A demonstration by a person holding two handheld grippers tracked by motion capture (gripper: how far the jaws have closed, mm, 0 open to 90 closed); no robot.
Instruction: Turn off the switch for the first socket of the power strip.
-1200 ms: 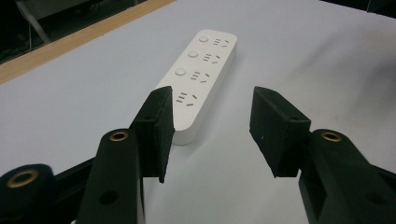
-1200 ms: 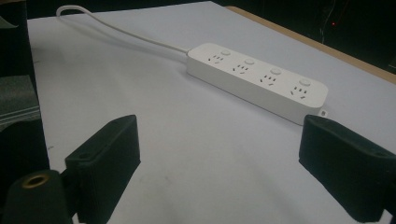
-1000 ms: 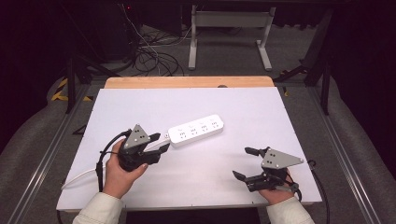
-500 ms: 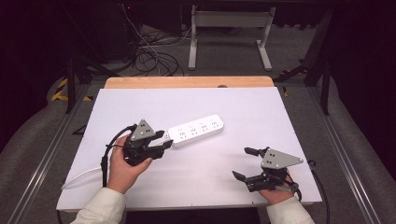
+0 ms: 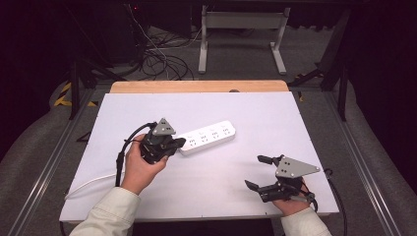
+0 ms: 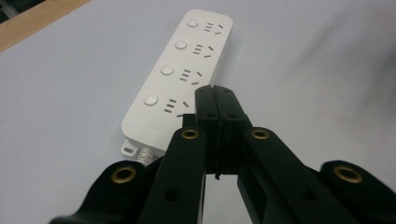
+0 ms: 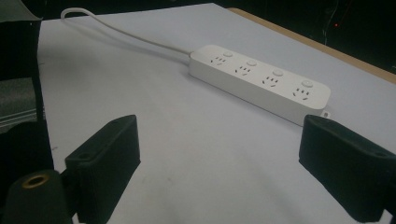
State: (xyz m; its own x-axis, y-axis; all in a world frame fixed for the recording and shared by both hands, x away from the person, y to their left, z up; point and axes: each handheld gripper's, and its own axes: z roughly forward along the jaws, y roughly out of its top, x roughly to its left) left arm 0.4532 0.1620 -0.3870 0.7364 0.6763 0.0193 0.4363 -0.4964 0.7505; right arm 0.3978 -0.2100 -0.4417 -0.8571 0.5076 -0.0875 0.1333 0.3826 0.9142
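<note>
The long white power strip (image 5: pixel 206 138) looks like smooth, faintly glossy plastic. The white surface (image 5: pixel 275 123) is matt, with a bare light-wood strip (image 5: pixel 196 86) at its far edge.

Dark room — white table (image 5: pixel 275 110), cables (image 5: pixel 162 61) on grey floor (image 5: pixel 241 59).

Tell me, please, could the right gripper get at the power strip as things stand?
Probably yes: the right gripper is open, and bare table lies between it and the power strip; the left gripper sits shut at the far end.
</note>
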